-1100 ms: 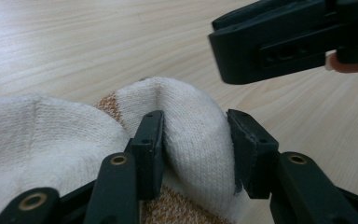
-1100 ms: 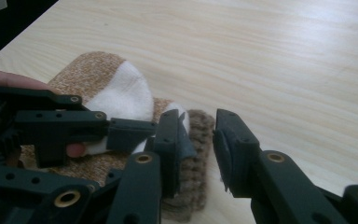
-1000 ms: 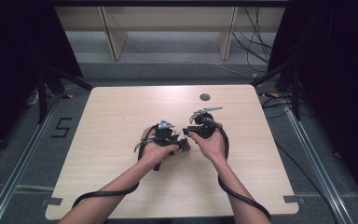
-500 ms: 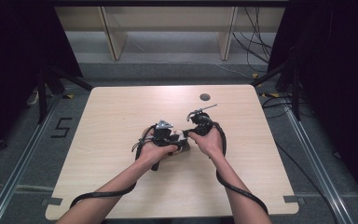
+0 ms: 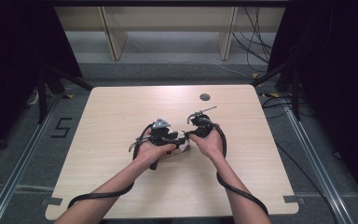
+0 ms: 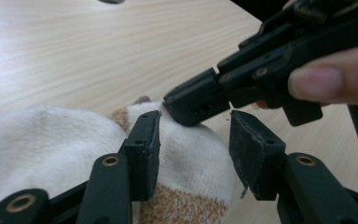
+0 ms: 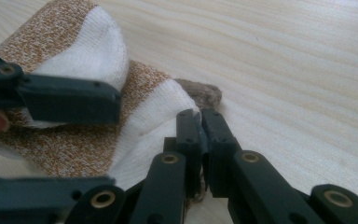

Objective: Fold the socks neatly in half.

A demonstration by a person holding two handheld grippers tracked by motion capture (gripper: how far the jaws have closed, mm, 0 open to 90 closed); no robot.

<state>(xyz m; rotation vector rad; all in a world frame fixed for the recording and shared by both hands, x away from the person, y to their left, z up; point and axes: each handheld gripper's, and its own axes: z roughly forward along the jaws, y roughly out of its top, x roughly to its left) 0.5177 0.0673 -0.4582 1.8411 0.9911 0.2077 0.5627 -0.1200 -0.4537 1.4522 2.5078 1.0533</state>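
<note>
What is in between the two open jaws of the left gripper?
In the left gripper view, the sock bulges up between the left gripper's jaws, and the right gripper's shut tip pokes in above it.

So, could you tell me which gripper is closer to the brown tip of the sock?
The right. The right gripper is shut on the white-and-tan sock just short of its brown tip. The left gripper straddles the sock's body farther back, jaws apart.

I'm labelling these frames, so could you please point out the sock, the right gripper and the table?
sock (image 7: 70, 140), right gripper view, tan band of the knit.
right gripper (image 7: 200, 126), right gripper view, between its closed fingertips.
table (image 5: 121, 107), high view, bare wood top.
</note>
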